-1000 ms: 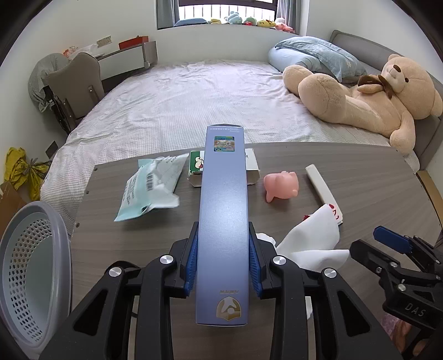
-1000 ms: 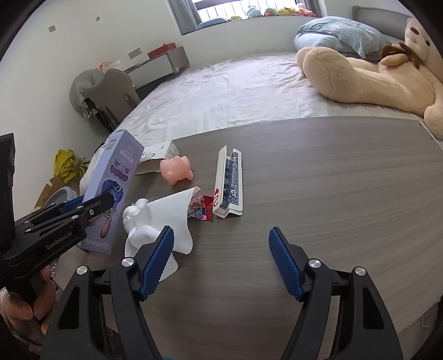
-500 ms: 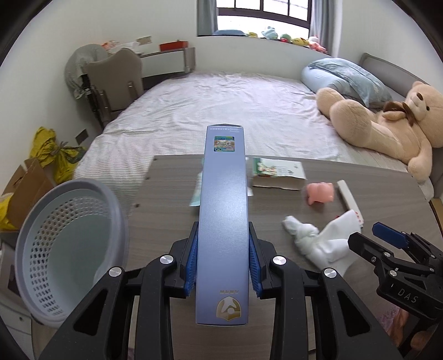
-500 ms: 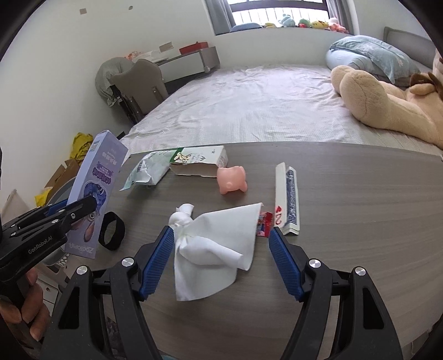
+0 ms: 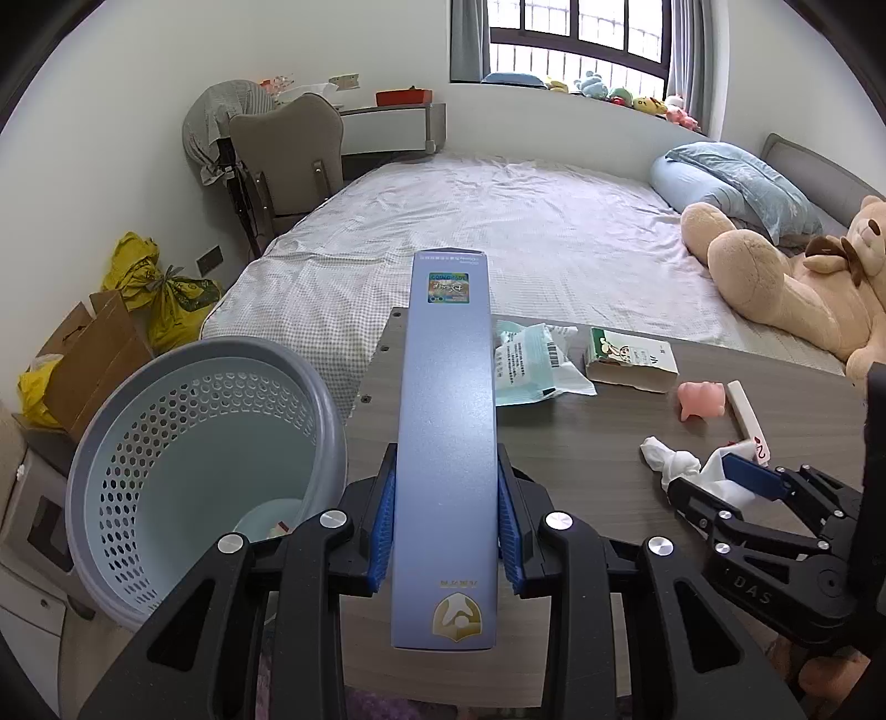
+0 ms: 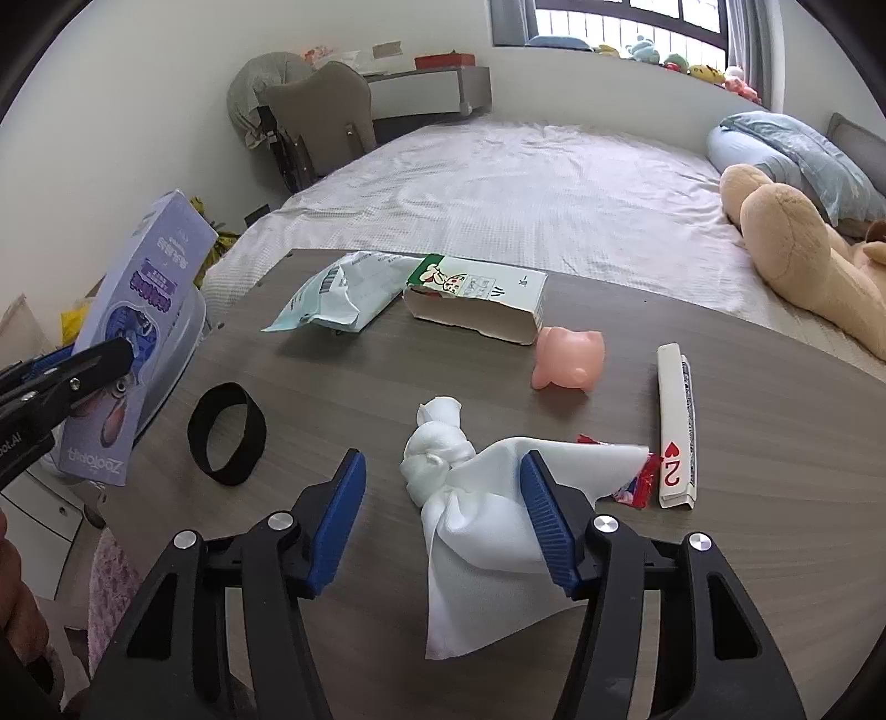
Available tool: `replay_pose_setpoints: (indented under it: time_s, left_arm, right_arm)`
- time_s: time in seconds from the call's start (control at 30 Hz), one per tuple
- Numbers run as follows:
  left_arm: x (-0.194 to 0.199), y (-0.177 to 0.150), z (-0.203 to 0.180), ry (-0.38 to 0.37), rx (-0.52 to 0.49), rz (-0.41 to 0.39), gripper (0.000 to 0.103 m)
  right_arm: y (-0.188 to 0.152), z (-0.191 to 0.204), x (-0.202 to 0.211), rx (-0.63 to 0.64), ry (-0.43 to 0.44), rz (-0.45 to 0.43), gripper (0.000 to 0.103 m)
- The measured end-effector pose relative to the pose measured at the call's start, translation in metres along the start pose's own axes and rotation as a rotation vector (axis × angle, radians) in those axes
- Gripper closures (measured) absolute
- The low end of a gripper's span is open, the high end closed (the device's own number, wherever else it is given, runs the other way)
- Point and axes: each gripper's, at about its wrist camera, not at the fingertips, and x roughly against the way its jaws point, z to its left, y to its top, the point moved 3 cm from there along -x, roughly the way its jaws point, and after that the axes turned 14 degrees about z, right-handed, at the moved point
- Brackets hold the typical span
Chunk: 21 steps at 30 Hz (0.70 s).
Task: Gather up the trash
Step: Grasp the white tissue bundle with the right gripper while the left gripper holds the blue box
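Left gripper [image 5: 446, 534] clamped on long lavender box [image 5: 447, 443], blue pads pressed to both long sides; box pointed forward over table [image 5: 581, 443], just right of grey perforated bin [image 5: 205, 471] (bin off table's left edge). Right gripper [image 6: 443, 520] hung over knotted white cloth [image 6: 470, 498], jaws closing, cloth between pads, pads not pressing yet. On table beyond cloth: black band [image 6: 226, 433], torn pale-green pouch [image 6: 343, 299], carton [image 6: 476, 302], pink pig toy [image 6: 567, 363], card box [image 6: 675, 426], red wrapper [image 6: 637, 482].

Bright daylight from the window [image 5: 576, 33], soft shadows, sharp focus, fisheye bending, dark vignetted corners
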Motion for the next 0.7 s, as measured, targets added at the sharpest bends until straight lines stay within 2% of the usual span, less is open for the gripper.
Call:
replay_pose_setpoints:
  time_s: [0.17,0.23,0.3,0.4,0.7]
  left_arm:
    - [-0.001,-0.003,0.005,-0.001,0.013,0.002,0.072]
    - [-0.001,-0.003,0.006,-0.002,0.018,0.003,0.072]
    - [-0.002,-0.003,0.007,-0.004,0.021,0.005,0.072]
    - [-0.002,-0.004,0.008,-0.005,0.026,0.005,0.072]
    - [0.001,-0.008,0.016,-0.005,0.04,0.003,0.072]
  right_arm:
    - [-0.001,0.006,-0.012,0.02,-0.03,0.027,0.054]
    - [-0.002,0.006,-0.015,0.025,-0.037,0.033,0.059]
    - [-0.001,0.007,-0.017,0.027,-0.033,0.038,0.068]
    - [-0.001,0.008,-0.017,0.026,-0.023,0.038,0.072]
    - [0.0,0.01,-0.005,-0.002,0.039,0.016,0.074]
